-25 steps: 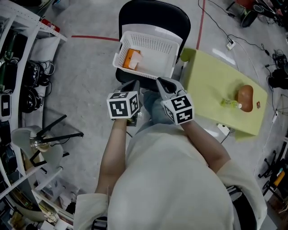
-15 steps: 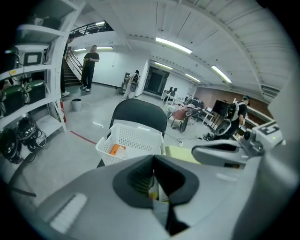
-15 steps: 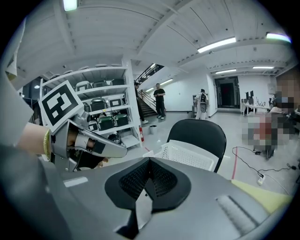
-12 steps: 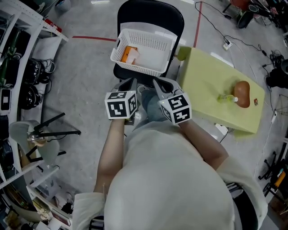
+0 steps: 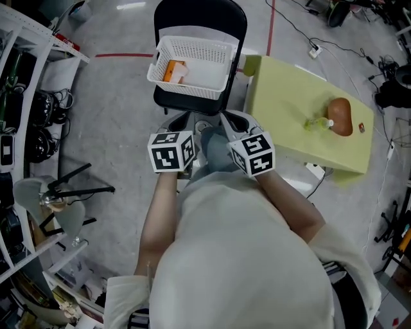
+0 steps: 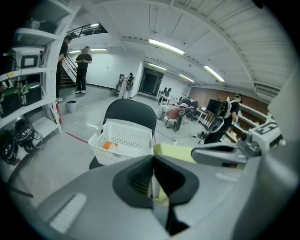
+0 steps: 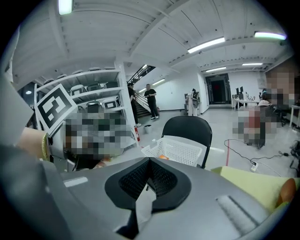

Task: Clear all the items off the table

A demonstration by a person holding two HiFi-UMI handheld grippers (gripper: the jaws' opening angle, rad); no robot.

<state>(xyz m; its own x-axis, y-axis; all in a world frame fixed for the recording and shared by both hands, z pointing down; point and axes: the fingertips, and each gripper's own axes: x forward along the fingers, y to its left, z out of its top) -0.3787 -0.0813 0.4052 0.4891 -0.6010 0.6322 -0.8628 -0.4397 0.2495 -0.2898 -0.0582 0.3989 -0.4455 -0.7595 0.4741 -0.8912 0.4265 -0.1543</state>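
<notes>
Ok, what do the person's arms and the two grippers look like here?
The left gripper and the right gripper are both smooth grey moulded bodies with black ribbed pads inside the jaws. Each carries a white cube printed with black square markers. The person wears a pale short-sleeved top, leaving the forearms bare. No cables show on either gripper.

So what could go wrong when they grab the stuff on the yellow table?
The little green bottle lies right beside the brown lump, toward the table's edge, so a bump could roll one off. Both the left claw and right claw are shut; if they don't open in time they would just shove things. The white basket sits on a chair, so a clumsy drop might tip it.
</notes>
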